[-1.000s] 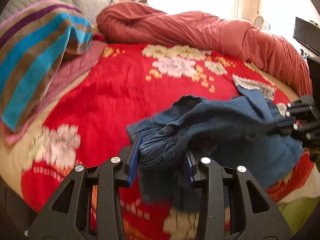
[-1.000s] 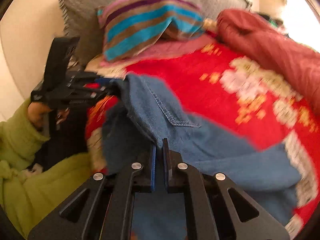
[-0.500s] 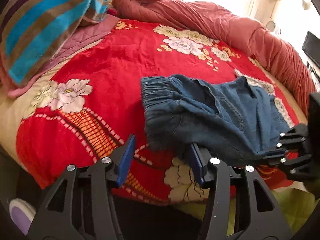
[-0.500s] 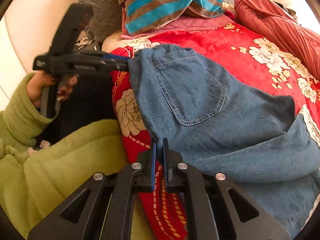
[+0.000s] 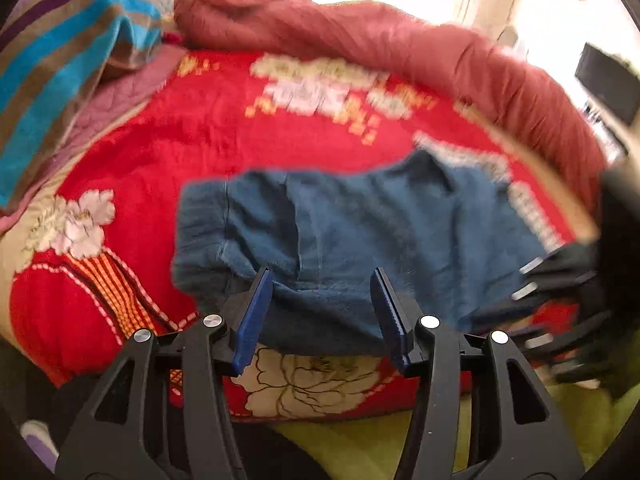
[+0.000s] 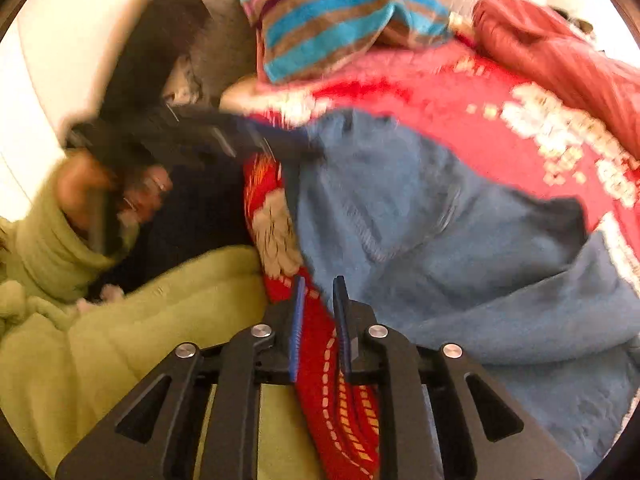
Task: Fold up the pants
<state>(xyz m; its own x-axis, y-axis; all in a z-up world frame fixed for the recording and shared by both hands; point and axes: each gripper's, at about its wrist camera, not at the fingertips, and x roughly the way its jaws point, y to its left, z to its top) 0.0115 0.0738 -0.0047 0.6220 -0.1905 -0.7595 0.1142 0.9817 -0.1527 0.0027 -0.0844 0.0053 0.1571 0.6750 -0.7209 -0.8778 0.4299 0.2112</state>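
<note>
Blue denim pants lie spread on the red flowered blanket, waistband to the left, near edge hanging at the bed's front. My left gripper is open, with that near edge loose between its blue pads; they do not press it. From the right wrist view the left gripper is a blur at the waistband corner. My right gripper is opening: a narrow gap shows only red blanket, and the pants lie just right of it. In the left wrist view the right gripper is blurred.
A striped pillow and a grey cushion lie at the bed's head. A rolled maroon quilt runs along the far side. The person's green garment fills the space before the bed edge; a hand in a green sleeve holds the left gripper.
The pants, lifted and bunched a second ago, now lie flat on the blanket. The left jaws spread and let the cloth go. The right jaws have parted and the cloth has left them.
</note>
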